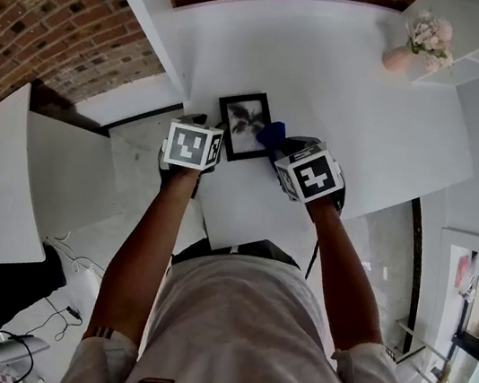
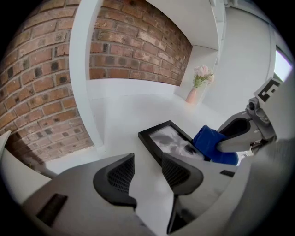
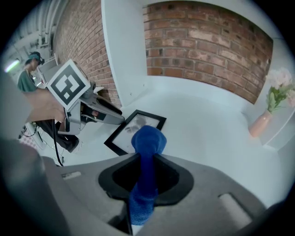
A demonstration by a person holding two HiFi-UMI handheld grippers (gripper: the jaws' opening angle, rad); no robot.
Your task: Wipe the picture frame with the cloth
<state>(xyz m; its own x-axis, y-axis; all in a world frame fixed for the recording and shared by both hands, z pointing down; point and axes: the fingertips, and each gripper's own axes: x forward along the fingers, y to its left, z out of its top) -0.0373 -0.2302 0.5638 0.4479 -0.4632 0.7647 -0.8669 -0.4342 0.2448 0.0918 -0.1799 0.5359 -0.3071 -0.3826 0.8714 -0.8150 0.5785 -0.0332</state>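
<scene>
The black rectangular picture frame [image 1: 244, 123] lies unbraced, the left gripper [image 2: 147, 167] gaping empty just beside it, so the bunched blue cloth [image 3: 148, 137] clamped in the right gripper [image 3: 146, 177] may shove it sliding.

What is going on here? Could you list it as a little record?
Surface: white table
Frame: black-framed picture, lying flat on the table
Cloth: blue cloth, pinched in the right claw, at the frame's right edge
Left claw: open, empty, beside the frame
Background: pink vase of flowers, red brick wall
</scene>
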